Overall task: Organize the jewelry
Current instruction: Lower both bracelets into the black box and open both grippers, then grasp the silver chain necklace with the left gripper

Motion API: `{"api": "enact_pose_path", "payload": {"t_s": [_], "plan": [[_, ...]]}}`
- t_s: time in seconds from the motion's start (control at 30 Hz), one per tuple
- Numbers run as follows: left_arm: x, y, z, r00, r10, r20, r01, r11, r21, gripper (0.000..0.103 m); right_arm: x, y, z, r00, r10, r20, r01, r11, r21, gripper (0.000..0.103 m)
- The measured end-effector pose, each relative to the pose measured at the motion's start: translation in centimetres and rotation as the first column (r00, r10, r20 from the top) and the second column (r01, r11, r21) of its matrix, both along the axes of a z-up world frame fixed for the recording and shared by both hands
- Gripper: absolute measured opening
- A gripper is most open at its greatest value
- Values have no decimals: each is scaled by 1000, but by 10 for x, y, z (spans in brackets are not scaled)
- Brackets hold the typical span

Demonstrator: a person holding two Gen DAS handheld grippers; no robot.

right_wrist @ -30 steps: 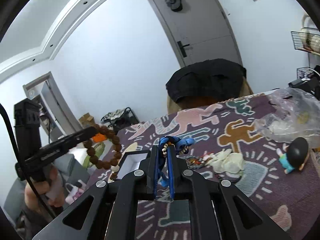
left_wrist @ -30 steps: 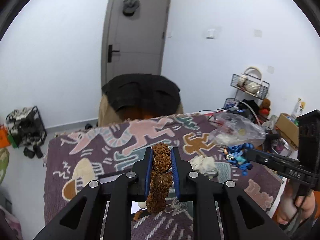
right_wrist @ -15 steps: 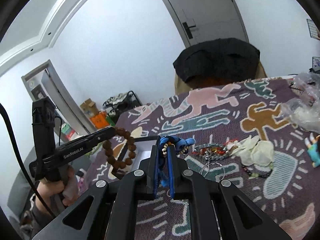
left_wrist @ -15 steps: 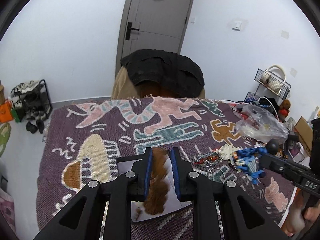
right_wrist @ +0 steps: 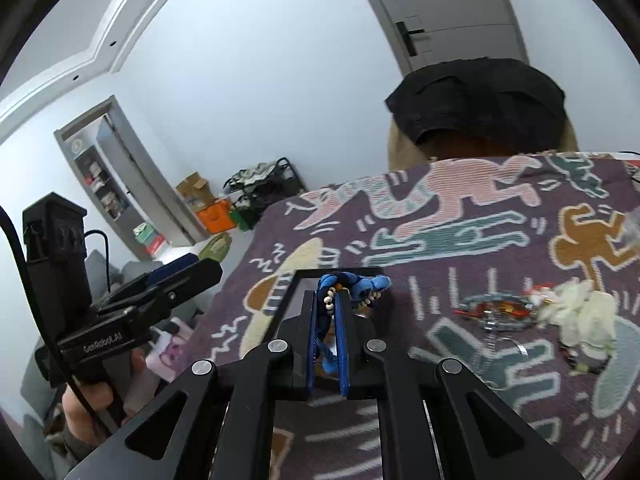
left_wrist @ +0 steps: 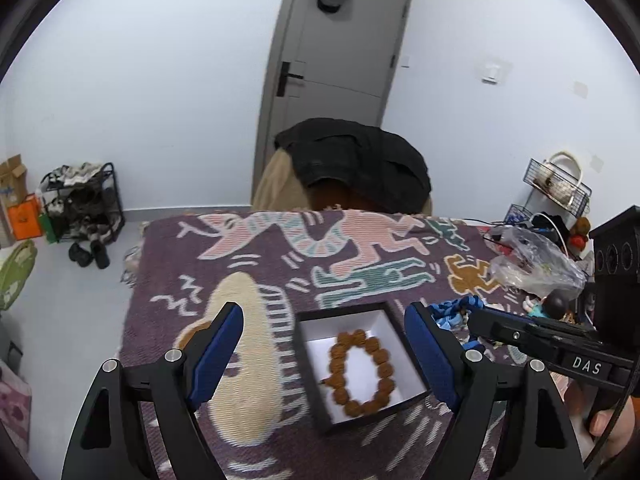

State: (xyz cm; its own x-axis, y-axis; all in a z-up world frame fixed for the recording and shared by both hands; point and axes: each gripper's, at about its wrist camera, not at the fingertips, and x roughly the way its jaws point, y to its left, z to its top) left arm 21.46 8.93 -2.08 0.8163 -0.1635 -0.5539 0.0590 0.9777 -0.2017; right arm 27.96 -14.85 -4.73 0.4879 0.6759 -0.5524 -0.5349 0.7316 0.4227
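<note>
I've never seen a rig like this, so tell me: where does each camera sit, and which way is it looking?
Left wrist: behind the left gripper, jaws opening, looking down at the bead bracelet in the box; the right gripper and a hand show.
Right wrist: behind the right gripper, shut on a blue bracelet; the left gripper and a hand show.
Shared: box, patterned cloth, door.

Black angular tongs, blue pads, silver screws, white "DAS" and "GenRobot.AI" lettering
</note>
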Motion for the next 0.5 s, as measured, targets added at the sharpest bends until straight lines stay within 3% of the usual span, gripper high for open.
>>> {"api": "enact_pose_path", "payload": {"t_s": [0.03, 0.1, 0.17, 0.2, 0.27, 0.4, 0.5], "plan": [[-2, 5, -1, 1000, 9, -2, -9, 1000, -1, 83, 1, 6, 0, 1000, 11, -5, -11, 1000, -3, 10], [-6, 12, -1, 1000, 24, -7, -24, 1000, -10, 83, 3, 15, 0, 1000, 20, -21, -20, 1000, -17, 25], [-7, 17, -2, 999, 34, -11, -35, 999, -18, 83, 5, 17, -1, 999, 24, -39, -24, 1000, -14, 73], [-8, 18, -1, 999, 47, -13, -47, 999, -13, 84, 4, 15, -1, 999, 11, -33, -12, 1000, -10, 78], [-9, 18, 0, 998, 58, -9, -58, 998, -2, 86, 0, 2, 1, 1000, -29, -6, 29, 1000, 0, 79], [-9, 6, 4, 999, 38, 8, -38, 999, -19, 97, -2, -25, 1, 997, -69, -38, 70, 997, 19, 79], [-6, -11, 5, 1000, 6, 7, -6, 1000, -17, 97, -6, -49, 3, 992, -121, -41, 122, 993, 9, 79]]}}
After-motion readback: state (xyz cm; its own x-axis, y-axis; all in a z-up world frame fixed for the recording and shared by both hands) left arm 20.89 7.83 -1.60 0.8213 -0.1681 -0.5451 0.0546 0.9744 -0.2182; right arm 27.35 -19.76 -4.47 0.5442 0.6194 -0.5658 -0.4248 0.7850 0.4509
